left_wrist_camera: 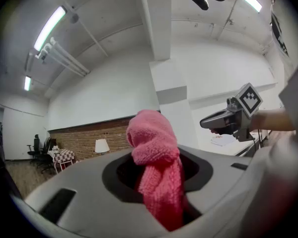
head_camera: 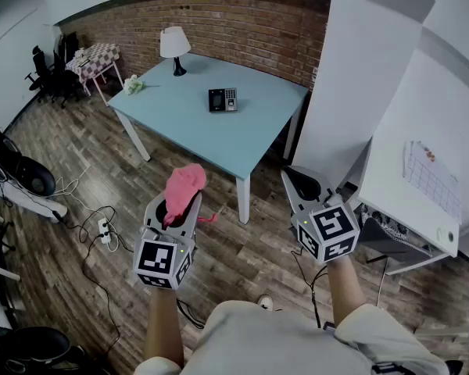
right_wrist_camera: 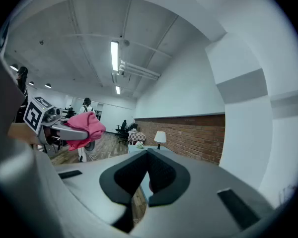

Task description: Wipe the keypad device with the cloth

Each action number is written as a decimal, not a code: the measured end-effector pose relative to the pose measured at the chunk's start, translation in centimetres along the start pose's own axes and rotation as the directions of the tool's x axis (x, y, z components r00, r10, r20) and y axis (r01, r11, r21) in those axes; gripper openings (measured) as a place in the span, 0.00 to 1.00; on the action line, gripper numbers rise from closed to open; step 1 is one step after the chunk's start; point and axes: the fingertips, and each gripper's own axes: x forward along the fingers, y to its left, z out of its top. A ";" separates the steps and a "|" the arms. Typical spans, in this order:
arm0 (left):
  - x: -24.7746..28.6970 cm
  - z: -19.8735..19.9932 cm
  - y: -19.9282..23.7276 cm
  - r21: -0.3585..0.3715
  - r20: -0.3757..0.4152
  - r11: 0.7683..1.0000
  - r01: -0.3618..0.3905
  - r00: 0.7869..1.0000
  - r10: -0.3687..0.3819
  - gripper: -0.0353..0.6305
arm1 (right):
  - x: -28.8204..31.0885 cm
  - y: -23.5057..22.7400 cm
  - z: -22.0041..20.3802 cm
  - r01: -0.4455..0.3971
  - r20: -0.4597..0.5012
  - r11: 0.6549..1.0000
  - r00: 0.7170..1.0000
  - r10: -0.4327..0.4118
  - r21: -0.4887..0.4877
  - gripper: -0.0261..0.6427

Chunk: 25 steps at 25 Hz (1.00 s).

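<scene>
The keypad device (head_camera: 223,100) lies flat near the middle of the light-blue worktop (head_camera: 219,139), a small dark unit with a screen on one half and grey keys on the other. It is bare, with nothing touching it. A white-shaded lamp (head_camera: 174,47) stands near the worktop's far edge, and a small pale bunch (head_camera: 134,86) lies at its far left corner, both apart from the device.

The cloth (head_camera: 184,183) is pink and knitted, and it is well apart from the device, out over the wooden floor (head_camera: 78,147) on the person's side of the worktop. The left hand-held gripper (head_camera: 184,209) has its jaws closed on it. In the left gripper view the cloth rises from between the jaws and bunches into a rounded lump above them, and in the head view a short tail hangs off to the right.

The right hand-held gripper (head_camera: 297,180) is level with the left one and apart from it, also short of the worktop's near corner. In the right gripper view its dark jaws meet at the tips with nothing between them. Both hand-held grippers point roughly toward the worktop, with the device ahead of them and between their lines.

Behind the worktop runs a brick wall (head_camera: 250,22). A white desk (head_camera: 422,131) with a printed sheet stands at the right, and cables with a power strip (head_camera: 104,229) lie on the floor at the left.
</scene>
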 end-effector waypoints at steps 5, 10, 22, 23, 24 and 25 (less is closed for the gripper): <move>0.8 -0.3 0.1 -0.008 -0.002 1.000 0.008 1.000 -0.008 0.33 | 0.3 -0.1 0.0 0.000 0.012 1.000 1.000 0.000 0.013 0.06; 0.8 -0.8 0.5 -0.015 -0.010 1.000 0.022 1.000 -0.022 0.33 | 0.8 0.2 0.0 0.012 0.017 1.000 1.000 -0.012 0.011 0.06; -0.4 -2.6 3.6 -0.032 -0.022 0.998 0.054 0.998 -0.054 0.33 | 2.4 3.0 0.6 0.000 0.026 1.000 1.000 -0.001 0.028 0.05; -0.4 -2.9 3.8 -0.033 -0.023 0.998 0.058 0.998 -0.059 0.33 | 2.5 3.2 0.4 -0.002 0.022 1.000 1.000 0.001 0.028 0.05; -0.3 -3.1 3.9 -0.036 -0.024 0.998 0.061 0.998 -0.061 0.33 | 2.7 3.4 0.2 -0.004 0.016 1.000 1.000 0.004 0.024 0.05; -0.2 -3.4 4.1 -0.040 -0.025 0.997 0.062 0.998 -0.063 0.33 | 2.9 3.5 0.0 -0.008 0.011 1.000 1.000 0.008 0.020 0.05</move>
